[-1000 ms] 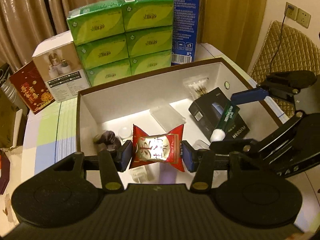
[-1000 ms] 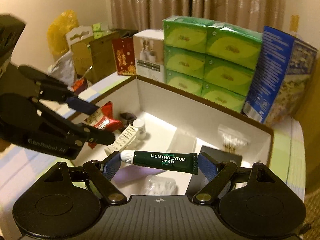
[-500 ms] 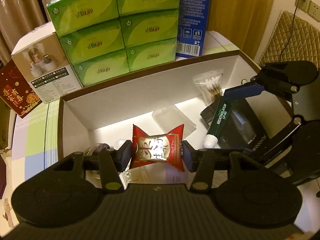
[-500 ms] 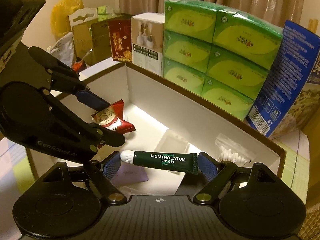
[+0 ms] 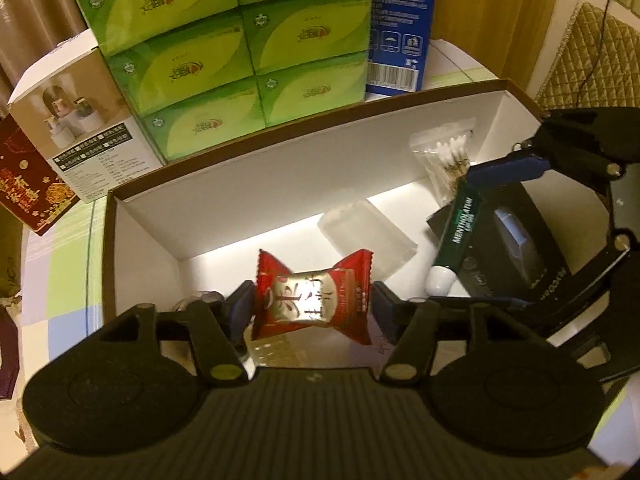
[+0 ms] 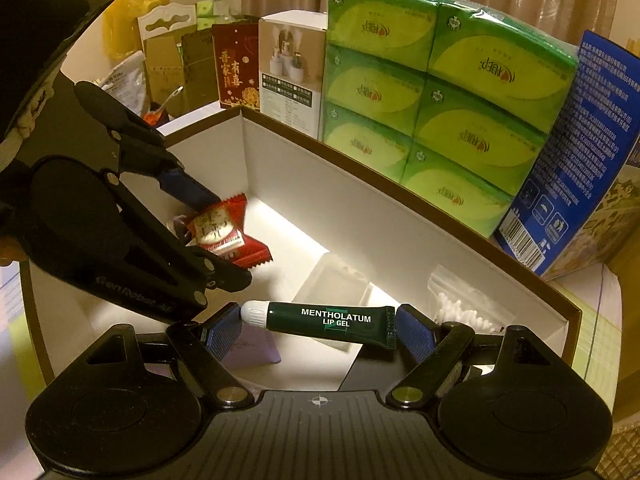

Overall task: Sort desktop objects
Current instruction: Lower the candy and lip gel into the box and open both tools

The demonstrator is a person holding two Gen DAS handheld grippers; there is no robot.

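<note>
Curtained room, cluttered table; white brown-rimmed cardboard box (image 5: 280, 168) open. Left gripper (image 5: 312, 304) pinching red foil candy packet (image 5: 316, 300); right gripper (image 6: 320, 330) clamping dark green lip-gel tube (image 6: 332, 320) endwise, both hovering over box. Step: carrying. Next: choosing drop spots, releasing.

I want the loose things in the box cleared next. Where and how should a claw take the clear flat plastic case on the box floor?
Grip the clear plastic case across its two long edges near the middle, coming from above: it lies flat on the floor of the box, with no raised part. Both claws are full, the left claw with the red candy, the right claw with the lip gel tube.
</note>
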